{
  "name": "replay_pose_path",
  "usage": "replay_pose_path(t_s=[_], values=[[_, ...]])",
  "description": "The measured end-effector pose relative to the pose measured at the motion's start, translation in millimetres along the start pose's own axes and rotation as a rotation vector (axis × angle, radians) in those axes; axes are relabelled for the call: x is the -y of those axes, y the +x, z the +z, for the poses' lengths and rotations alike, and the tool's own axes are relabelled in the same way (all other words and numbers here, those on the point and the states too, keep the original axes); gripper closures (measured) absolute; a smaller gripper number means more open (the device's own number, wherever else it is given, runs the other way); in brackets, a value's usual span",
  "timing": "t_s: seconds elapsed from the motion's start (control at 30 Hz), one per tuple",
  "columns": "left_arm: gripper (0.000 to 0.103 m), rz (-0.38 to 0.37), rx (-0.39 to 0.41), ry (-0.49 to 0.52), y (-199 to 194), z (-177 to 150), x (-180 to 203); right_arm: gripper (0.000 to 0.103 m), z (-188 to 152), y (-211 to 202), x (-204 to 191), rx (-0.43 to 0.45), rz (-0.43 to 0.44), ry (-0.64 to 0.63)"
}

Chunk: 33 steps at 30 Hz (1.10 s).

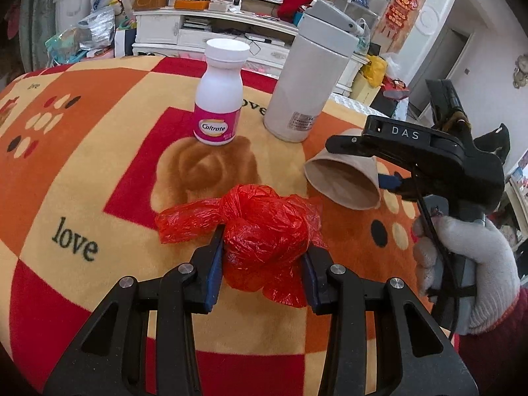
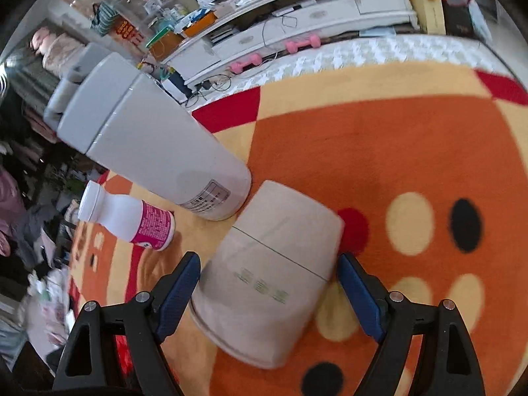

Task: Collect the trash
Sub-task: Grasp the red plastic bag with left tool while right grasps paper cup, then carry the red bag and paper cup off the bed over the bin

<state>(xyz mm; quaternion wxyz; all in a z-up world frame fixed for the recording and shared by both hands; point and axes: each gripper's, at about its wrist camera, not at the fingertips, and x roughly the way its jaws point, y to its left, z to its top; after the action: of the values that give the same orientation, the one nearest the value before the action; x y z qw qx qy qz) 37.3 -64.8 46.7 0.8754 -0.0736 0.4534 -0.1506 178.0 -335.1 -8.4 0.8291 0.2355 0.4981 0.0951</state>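
- Because the knotted red plastic bag (image 1: 264, 241) is soft trash lying on the near part of the blanket (image 1: 99, 165), the left claw (image 1: 262, 270) clamps it from both sides, blue pads pressed into the crumpled film.
- While the paper cup (image 2: 267, 283) lies tipped on its side, right of the bag, the right claw (image 2: 269, 290) straddles it with jaws apart, not yet touching, probably lining up a squeeze across its walls.
- Farther off, the pill bottle (image 1: 219, 99) and grey flask (image 1: 307, 79) stand upright, apparently not trash.
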Motion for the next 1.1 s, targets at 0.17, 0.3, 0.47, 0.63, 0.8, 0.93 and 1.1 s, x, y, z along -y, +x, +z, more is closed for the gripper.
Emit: replay_pose_path(t_s=[0.17, 0.3, 0.47, 0.63, 0.8, 0.93, 1.1], values=[[0.065, -0.007, -0.002, 0.005, 0, -5, 4, 0.035, -10, -20, -6, 0.035, 0.053, -0.105], [0.065, -0.015, -0.001, 0.008, -2, -10, 12, 0.037, -19, -43, -5, 0.036, 0.072, -0.156], [0.065, -0.021, 0.007, 0.03, -12, -15, 26, 0.038, -33, -79, 1, 0.074, 0.097, -0.192], [0.065, -0.033, 0.006, 0.061, -21, -21, 46, 0.038, -56, -111, 19, 0.076, 0.105, -0.203], [0.065, -0.053, -0.011, 0.119, -23, -37, 79, 0.038, -85, -137, 47, 0.067, 0.094, -0.198], [0.065, -0.07, -0.023, 0.17, -23, -52, 111, 0.038, -106, -158, 69, 0.074, 0.067, -0.191], [0.065, -0.108, -0.029, 0.226, -25, -65, 152, 0.038, -128, -193, 102, 0.098, 0.032, -0.166]])
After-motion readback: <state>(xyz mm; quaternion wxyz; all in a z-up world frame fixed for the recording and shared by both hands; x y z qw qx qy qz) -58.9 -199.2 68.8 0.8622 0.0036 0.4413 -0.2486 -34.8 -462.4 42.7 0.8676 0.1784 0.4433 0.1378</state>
